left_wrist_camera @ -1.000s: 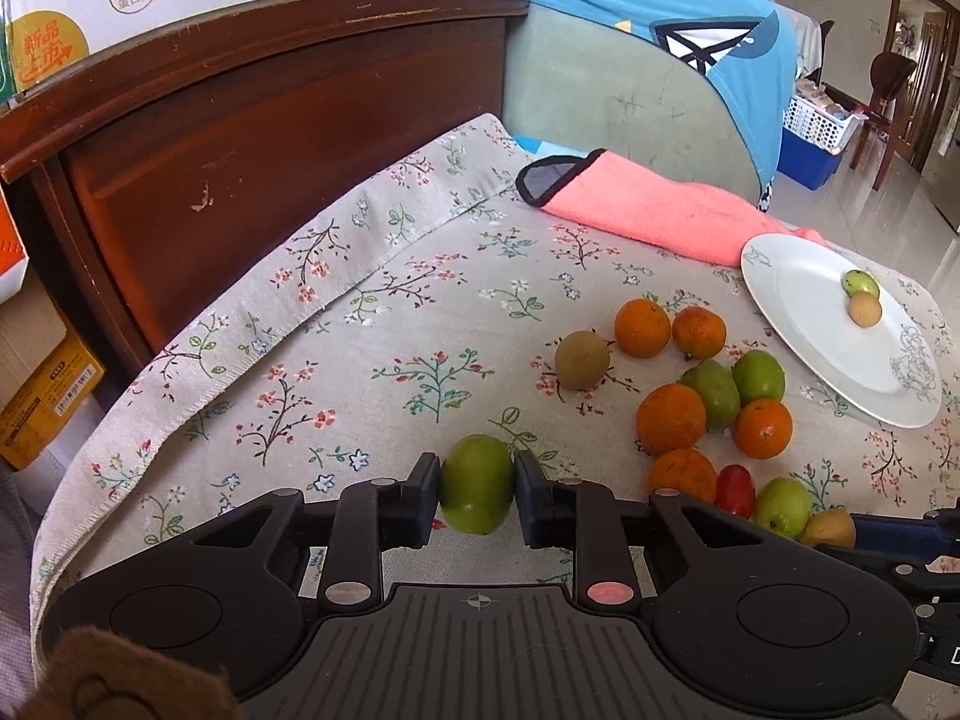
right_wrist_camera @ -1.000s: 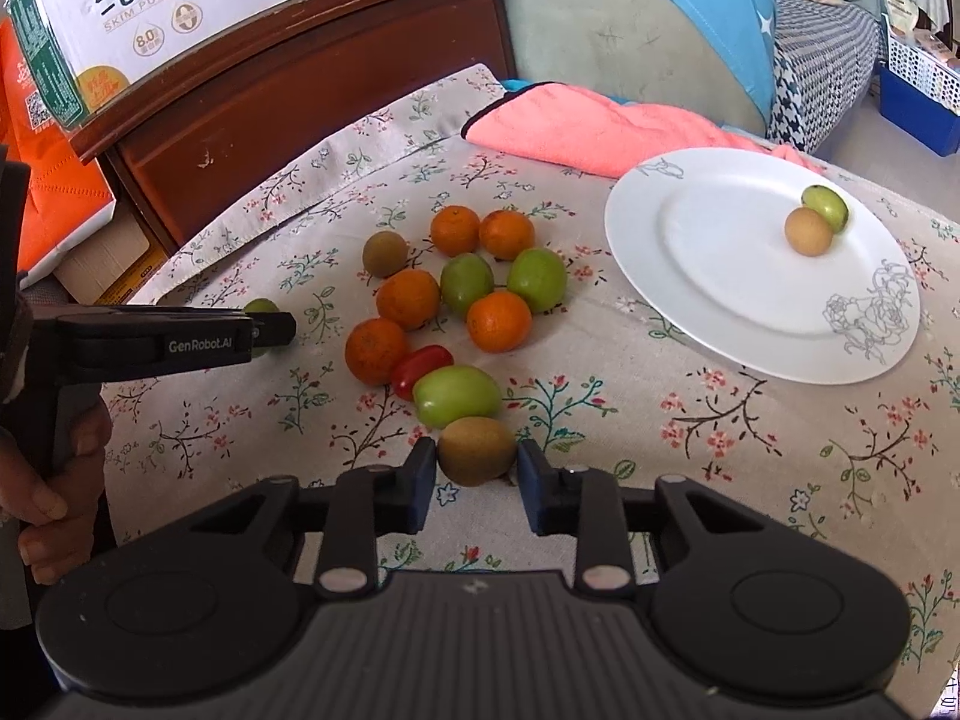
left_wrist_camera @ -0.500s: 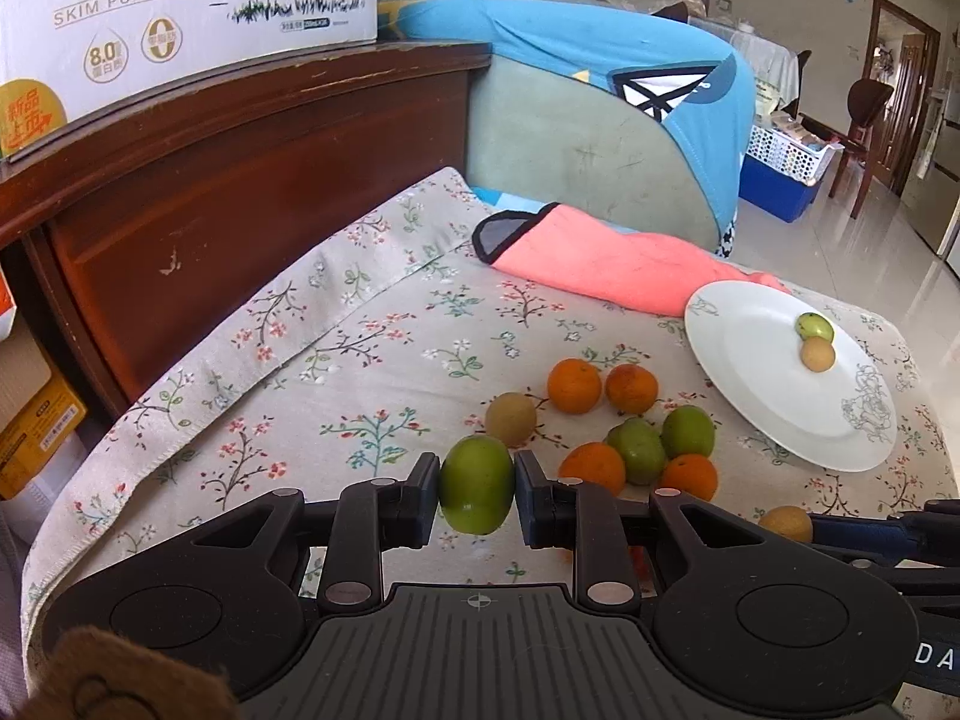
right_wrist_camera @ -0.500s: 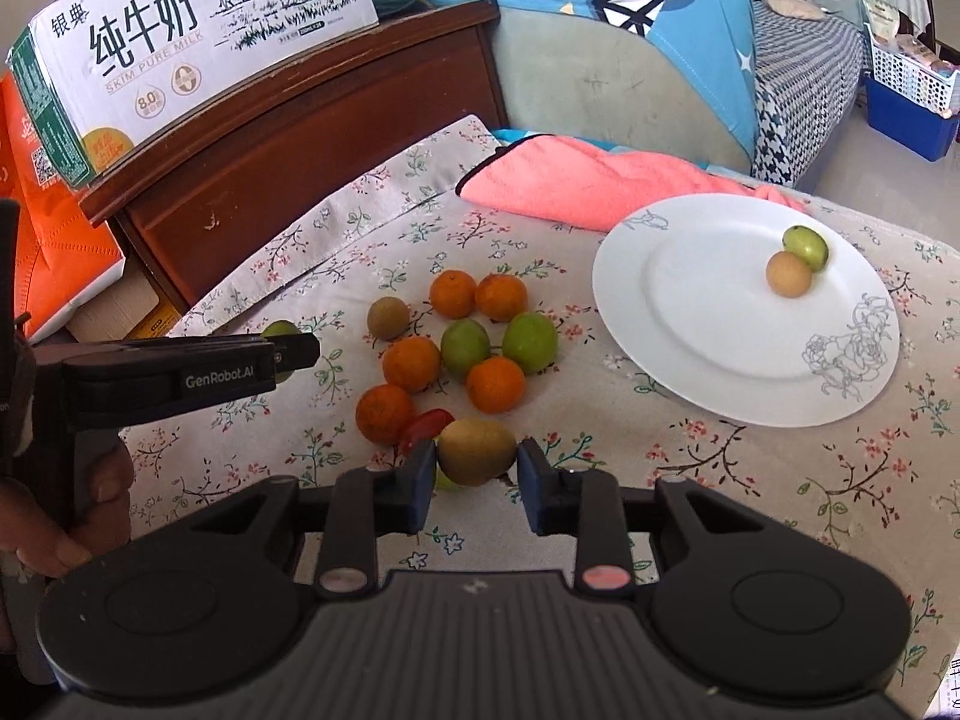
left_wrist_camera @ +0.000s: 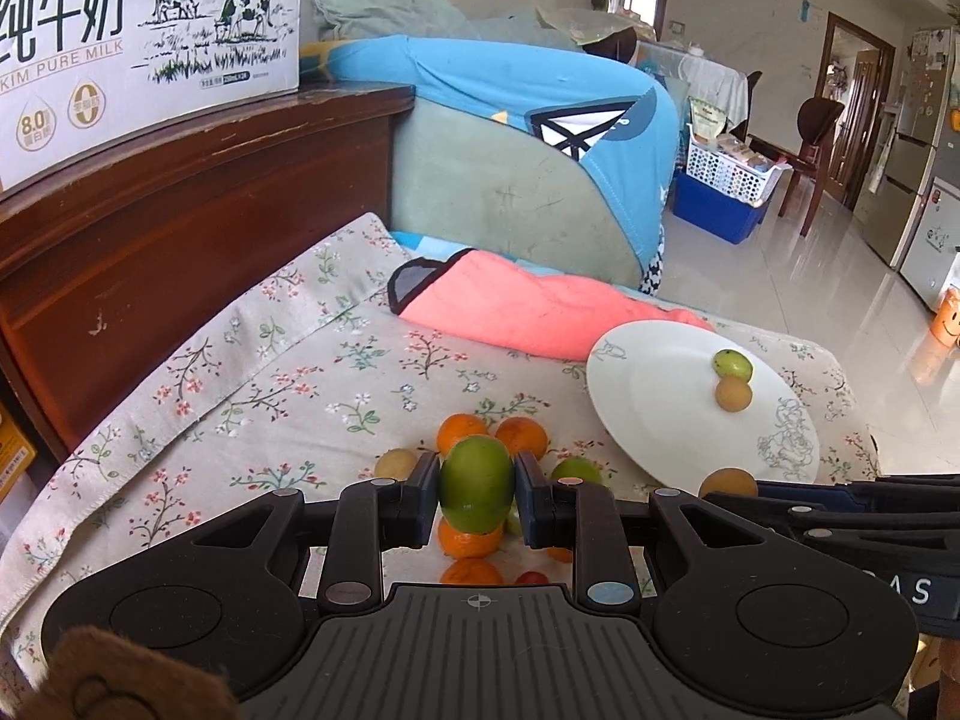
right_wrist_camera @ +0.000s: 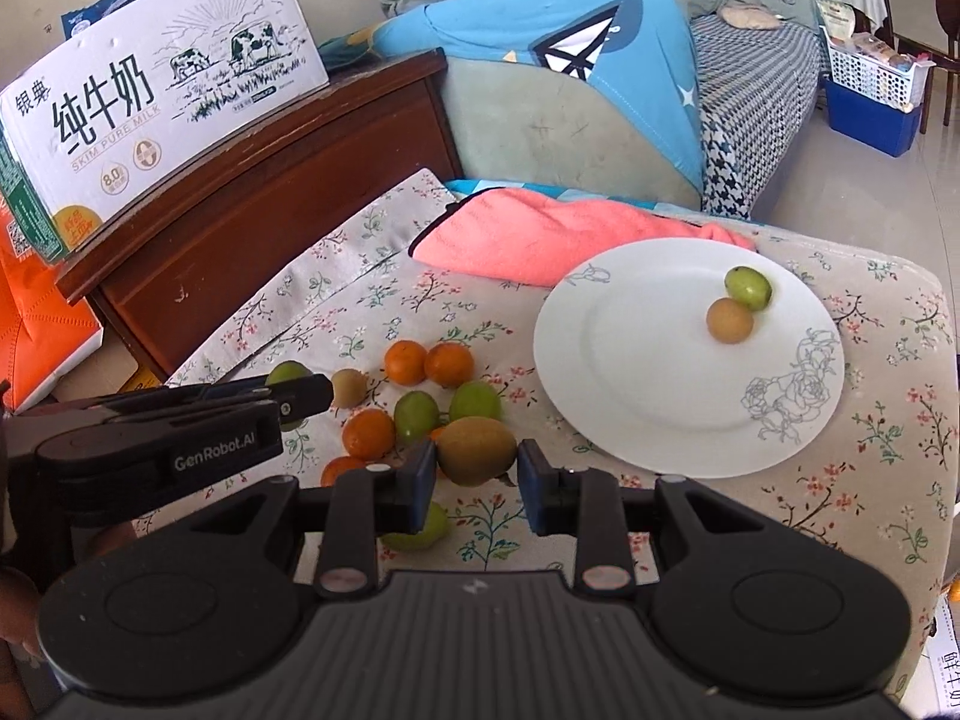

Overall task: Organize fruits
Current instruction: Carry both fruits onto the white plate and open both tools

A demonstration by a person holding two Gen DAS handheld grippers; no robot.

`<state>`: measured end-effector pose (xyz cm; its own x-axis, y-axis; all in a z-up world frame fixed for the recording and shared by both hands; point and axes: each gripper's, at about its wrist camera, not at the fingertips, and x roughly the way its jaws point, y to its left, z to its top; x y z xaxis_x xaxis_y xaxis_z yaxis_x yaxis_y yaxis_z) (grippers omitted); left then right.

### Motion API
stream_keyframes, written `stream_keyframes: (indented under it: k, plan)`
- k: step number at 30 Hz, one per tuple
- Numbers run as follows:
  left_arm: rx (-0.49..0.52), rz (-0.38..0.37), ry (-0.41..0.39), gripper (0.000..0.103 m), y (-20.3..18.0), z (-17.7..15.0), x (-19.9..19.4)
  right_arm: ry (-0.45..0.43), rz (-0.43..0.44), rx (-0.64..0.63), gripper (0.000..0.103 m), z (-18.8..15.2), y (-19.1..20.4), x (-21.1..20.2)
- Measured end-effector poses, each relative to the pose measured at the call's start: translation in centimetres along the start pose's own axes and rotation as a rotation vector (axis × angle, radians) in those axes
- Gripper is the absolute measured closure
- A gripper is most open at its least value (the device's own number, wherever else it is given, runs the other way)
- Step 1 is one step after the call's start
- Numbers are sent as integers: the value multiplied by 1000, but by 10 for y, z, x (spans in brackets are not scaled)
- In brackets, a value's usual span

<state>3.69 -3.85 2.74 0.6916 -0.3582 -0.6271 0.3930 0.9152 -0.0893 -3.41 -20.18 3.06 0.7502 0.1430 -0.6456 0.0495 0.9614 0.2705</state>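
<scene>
My left gripper (left_wrist_camera: 476, 495) is shut on a green fruit (left_wrist_camera: 477, 489) and holds it in the air above the fruit pile. My right gripper (right_wrist_camera: 475, 468) is shut on a brown kiwi (right_wrist_camera: 476, 450), lifted near the left rim of the white plate (right_wrist_camera: 630, 384). The plate holds a small green fruit (right_wrist_camera: 747, 287) and a tan fruit (right_wrist_camera: 729, 320). Several oranges (right_wrist_camera: 407, 362) and green fruits (right_wrist_camera: 476, 401) lie loose on the flowered cloth. The left gripper also shows in the right wrist view (right_wrist_camera: 300, 399).
A pink towel (right_wrist_camera: 540, 234) lies behind the plate. A dark wooden headboard (right_wrist_camera: 240, 204) with a milk carton box (right_wrist_camera: 150, 114) stands at the back left. A sofa with a blue cloth (right_wrist_camera: 570, 60) is behind. The table edge is right of the plate.
Both grippers have risen off the cloth with their fruits. The right gripper has moved toward the plate with the kiwi; the left has moved over the pile with the green fruit.
</scene>
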Motion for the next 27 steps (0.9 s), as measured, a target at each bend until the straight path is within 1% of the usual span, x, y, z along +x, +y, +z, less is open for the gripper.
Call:
stream_keyframes:
  k: [2, 6, 10, 13, 17, 21, 23, 27]
  plan:
    - [13, -10, -13, 79, -6, 5, -1, -11, -8, 12, 73, 6, -6, -4]
    - [9, -50, -13, 79, -14, 14, 2, -30, -20, 46, 73, 19, -19, -9]
    - [43, -73, -22, 79, -27, 22, 5, -40, -31, 74, 73, 31, -35, -12]
    - [53, -103, -13, 79, -34, 26, 10, -41, -42, 89, 73, 38, -45, -12]
    - [77, -130, 2, 79, -43, 30, 19, -34, -45, 138, 73, 45, -64, -9]
    - [85, -159, 21, 79, -50, 35, 30, -14, -41, 228, 73, 49, -83, -3]
    - [86, -179, 28, 79, -54, 38, 36, -2, -51, 265, 73, 50, -92, 1]
    - [105, -200, 32, 79, -63, 41, 47, 12, -80, 294, 73, 51, -102, 8]
